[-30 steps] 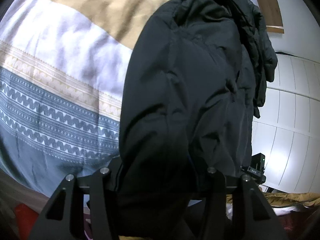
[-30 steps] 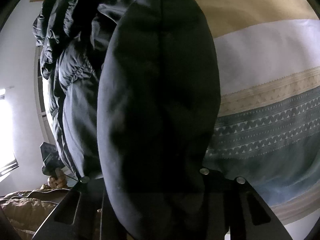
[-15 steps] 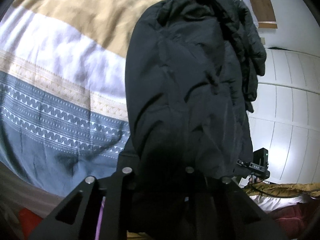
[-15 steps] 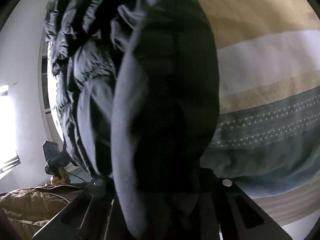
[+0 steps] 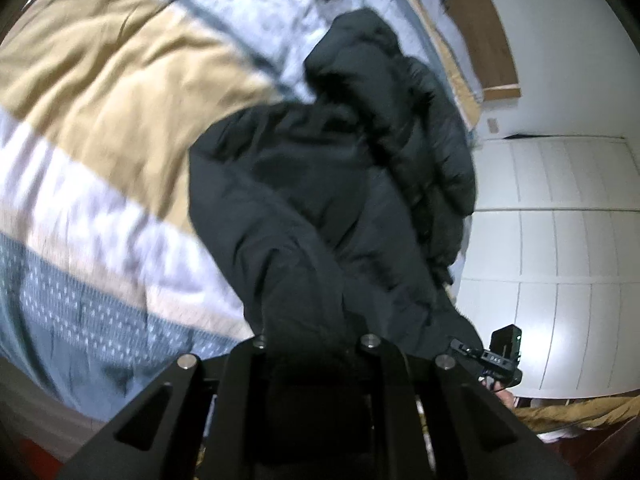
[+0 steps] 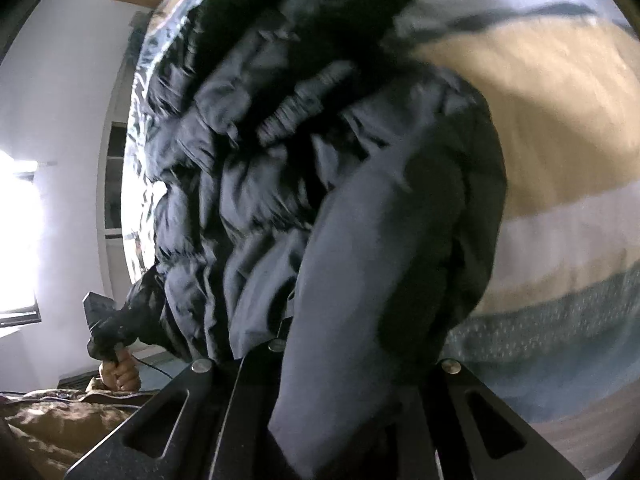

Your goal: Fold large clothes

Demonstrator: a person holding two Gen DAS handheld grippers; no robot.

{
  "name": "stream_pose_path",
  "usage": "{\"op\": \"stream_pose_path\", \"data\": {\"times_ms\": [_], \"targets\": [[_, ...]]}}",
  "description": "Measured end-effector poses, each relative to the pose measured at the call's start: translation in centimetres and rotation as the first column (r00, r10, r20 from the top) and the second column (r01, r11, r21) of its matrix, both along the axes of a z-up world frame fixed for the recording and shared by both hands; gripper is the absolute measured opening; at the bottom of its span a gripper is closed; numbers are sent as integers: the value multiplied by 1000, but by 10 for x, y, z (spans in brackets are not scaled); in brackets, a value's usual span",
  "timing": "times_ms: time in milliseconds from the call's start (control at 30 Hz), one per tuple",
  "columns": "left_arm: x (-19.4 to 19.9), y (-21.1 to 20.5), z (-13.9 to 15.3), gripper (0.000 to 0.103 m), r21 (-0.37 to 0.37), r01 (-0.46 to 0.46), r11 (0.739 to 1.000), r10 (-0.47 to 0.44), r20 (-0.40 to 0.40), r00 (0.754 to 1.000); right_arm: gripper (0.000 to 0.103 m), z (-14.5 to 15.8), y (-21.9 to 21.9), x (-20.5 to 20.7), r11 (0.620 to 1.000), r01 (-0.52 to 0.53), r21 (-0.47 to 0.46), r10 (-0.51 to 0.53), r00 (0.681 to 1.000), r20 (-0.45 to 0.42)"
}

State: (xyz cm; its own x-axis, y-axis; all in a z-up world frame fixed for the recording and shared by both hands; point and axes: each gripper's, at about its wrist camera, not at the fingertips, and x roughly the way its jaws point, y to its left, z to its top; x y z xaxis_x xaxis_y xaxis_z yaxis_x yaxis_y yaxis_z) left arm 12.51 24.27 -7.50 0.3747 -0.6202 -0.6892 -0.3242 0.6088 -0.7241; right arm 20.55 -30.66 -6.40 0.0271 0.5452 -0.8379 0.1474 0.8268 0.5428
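Grippers, left (image 5: 316, 344) and right (image 6: 352, 356), are now clamping the black puffer jacket (image 5: 320, 200) as we're lifting it off the striped duvet (image 5: 100, 160) to fold.

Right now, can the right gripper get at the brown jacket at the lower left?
Probably not yet. The right gripper is shut on the black coat, and the coat's bulk hangs between it and the brown jacket.

Left gripper (image 5: 314, 344), right gripper (image 6: 356, 356): fingers clamped, angled downward.
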Motion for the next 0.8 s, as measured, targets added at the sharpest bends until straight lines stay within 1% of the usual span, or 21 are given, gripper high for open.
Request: {"op": "stream_pose_path", "data": {"times_ms": [133, 233, 467, 700, 800], "targets": [[16, 7, 13, 11, -19, -39, 999, 40, 44, 998, 8, 18, 2, 20, 1000, 8, -4, -8, 998, 60], [30, 14, 22, 11, -38, -74, 997, 76, 72, 995, 8, 31, -5, 32, 1000, 21, 2, -21, 994, 105], [75, 25, 44, 11, -64, -118, 991, 126, 146, 981, 8, 60, -5, 72, 999, 41, 3, -41, 978, 206], [127, 35, 66, 11, -119, -167, 979, 190, 221, 957, 8, 84, -11, 112, 993, 110, 38, -116, 956, 268], [141, 41, 77, 11, -137, -182, 974, 212, 249, 945, 8, 93, -15, 127, 987, 145, 67, -159, 944, 289]]}}
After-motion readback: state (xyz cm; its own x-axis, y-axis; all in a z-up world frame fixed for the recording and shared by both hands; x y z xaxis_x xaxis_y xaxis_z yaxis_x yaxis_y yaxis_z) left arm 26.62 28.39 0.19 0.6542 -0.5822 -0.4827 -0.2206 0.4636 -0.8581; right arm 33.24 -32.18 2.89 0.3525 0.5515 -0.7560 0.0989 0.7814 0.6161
